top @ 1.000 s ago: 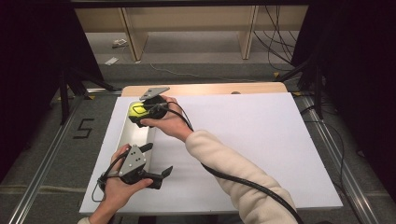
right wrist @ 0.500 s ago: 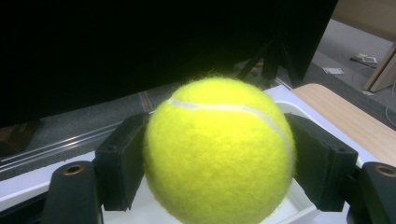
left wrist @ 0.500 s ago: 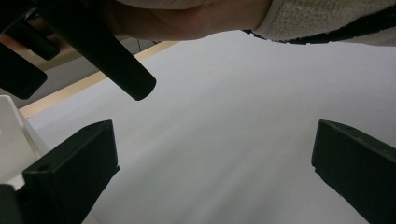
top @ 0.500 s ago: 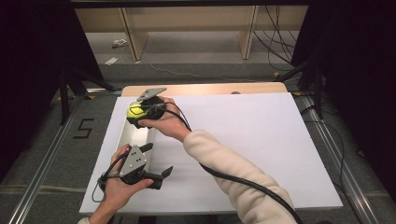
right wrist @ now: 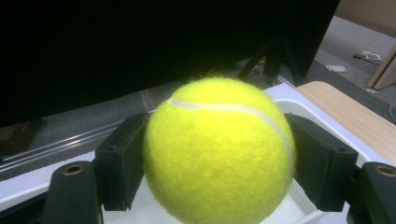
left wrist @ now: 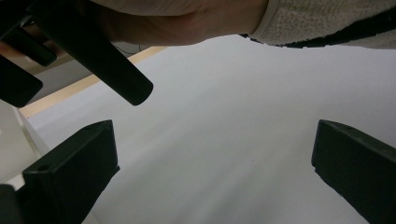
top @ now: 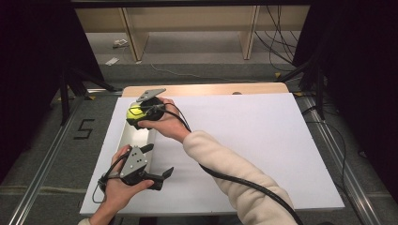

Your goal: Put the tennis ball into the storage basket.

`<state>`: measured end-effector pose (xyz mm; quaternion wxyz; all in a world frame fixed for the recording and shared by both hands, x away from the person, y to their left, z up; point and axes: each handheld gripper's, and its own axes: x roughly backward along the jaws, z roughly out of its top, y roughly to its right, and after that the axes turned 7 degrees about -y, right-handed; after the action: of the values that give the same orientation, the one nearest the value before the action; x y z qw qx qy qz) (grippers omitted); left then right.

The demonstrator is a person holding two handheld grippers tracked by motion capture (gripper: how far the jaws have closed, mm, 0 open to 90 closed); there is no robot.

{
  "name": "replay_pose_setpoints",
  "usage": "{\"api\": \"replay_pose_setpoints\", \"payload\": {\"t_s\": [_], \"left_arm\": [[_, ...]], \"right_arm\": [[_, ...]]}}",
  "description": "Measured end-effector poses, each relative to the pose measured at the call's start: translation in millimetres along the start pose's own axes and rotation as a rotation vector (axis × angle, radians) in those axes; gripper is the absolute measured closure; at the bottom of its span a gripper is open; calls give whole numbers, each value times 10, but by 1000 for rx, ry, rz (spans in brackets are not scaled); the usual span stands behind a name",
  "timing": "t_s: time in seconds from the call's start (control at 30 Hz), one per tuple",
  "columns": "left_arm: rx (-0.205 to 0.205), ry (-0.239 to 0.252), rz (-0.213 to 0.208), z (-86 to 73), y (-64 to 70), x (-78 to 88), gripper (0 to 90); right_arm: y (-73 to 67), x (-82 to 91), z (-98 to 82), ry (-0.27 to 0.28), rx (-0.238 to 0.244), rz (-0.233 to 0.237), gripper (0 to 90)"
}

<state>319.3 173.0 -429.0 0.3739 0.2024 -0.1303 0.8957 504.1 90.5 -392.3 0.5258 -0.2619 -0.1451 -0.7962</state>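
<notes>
Tennis ball (right wrist: 219, 151) pinched between right gripper (top: 141, 114) jaws, above far end of white tray (top: 133, 138). We risk slip (fuzzy, round); late release bounces it out. Left gripper (top: 157, 161) open, empty.

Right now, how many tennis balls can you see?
1. The tennis ball sits clamped in the right tool, held over the far end of the white tray. The tool and hand may hide others in the tray.
</notes>
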Motion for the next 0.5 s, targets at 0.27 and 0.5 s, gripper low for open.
{"api": "replay_pose_setpoints", "payload": {"t_s": [0.27,0.5], "left_arm": [[1,0,0,-2,0,0,0],[2,0,0,-3,0,2,0]], "right_arm": [[1,-25,-8,-4,2,3,268],[-6,-60,-25,-13,2,7,268]]}}
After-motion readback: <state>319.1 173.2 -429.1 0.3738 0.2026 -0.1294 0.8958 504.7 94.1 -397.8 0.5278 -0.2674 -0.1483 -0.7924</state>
